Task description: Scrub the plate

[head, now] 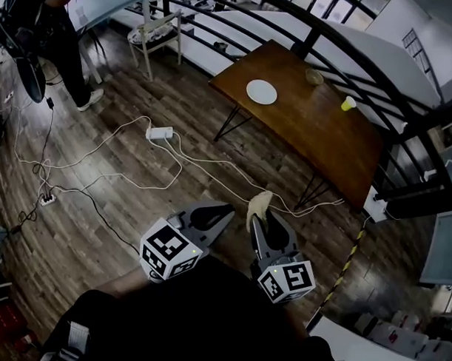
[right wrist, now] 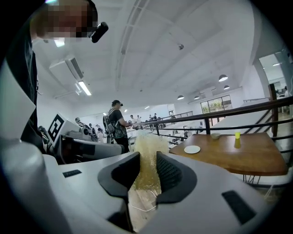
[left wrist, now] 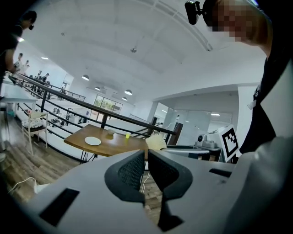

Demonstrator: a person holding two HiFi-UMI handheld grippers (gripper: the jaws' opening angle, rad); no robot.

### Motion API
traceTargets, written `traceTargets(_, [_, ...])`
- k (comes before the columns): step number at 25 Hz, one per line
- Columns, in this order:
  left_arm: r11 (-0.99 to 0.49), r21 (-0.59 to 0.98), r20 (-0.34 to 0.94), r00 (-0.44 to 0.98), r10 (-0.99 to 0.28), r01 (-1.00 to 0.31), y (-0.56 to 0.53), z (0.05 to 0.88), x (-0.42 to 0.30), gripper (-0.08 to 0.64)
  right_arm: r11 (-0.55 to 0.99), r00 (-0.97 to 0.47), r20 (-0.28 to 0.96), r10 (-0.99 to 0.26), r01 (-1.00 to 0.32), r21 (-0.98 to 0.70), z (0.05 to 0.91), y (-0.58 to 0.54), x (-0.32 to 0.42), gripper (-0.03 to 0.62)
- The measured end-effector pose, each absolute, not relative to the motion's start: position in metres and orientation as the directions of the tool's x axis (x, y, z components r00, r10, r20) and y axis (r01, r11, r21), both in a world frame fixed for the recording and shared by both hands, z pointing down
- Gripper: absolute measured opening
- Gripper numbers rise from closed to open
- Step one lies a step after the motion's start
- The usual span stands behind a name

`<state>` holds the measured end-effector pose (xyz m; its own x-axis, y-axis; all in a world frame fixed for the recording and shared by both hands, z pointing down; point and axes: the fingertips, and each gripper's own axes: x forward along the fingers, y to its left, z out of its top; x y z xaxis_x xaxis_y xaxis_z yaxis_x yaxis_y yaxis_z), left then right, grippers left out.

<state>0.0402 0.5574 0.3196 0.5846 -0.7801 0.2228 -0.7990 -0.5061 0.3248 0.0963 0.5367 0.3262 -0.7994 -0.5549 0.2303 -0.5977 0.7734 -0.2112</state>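
Note:
A white plate (head: 262, 91) lies on a brown wooden table (head: 324, 135) some way ahead; the same plate (left wrist: 92, 141) (right wrist: 192, 149) shows small in both gripper views. My right gripper (head: 262, 218) is shut on a yellow sponge (head: 258, 204), which sticks up pale and porous between its jaws as sponge (right wrist: 147, 164). My left gripper (head: 214, 216) is shut with nothing between its jaws, seen up close as gripper (left wrist: 143, 171). Both grippers hang over the wooden floor, well short of the table.
A small bowl (head: 314, 76) and a yellow cup (head: 348, 104) stand on the table. White cables and a power strip (head: 160, 134) lie across the floor. A black railing (head: 364, 51) runs behind the table. A white chair (head: 158, 34) and a standing person (head: 64, 52) are at far left.

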Motion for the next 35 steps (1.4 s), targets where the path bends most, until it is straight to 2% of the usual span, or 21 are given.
traceTargets(12, [-0.581, 0.415, 0.198, 0.692, -0.694, -0.701, 0.418, 0.325, -0.062, 0.034, 0.695, -0.725, 0.318, -0.611, -0.684, -0.221, 0.334, 0.407, -0.009, 0.12])
traceTargets(19, [-0.58, 0.448, 0.194, 0.707, -0.68, -0.681, 0.376, 0.334, -0.093, 0.034, 0.663, -0.694, 0.359, -0.624, -0.713, -0.228, 0.34, 0.367, -0.033, 0.12])
traceTargets(29, [-0.536, 0.463, 0.258, 0.686, -0.68, -0.706, 0.306, 0.368, -0.071, 0.034, 0.663, -0.72, 0.375, -0.584, -0.69, -0.291, 0.374, 0.291, -0.013, 0.12])
traceTargets(35, [-0.515, 0.404, 0.272, 0.637, -0.722, -0.756, 0.248, 0.352, -0.046, 0.034, 0.709, -0.765, 0.317, -0.56, -0.641, -0.294, 0.355, 0.228, 0.008, 0.12])
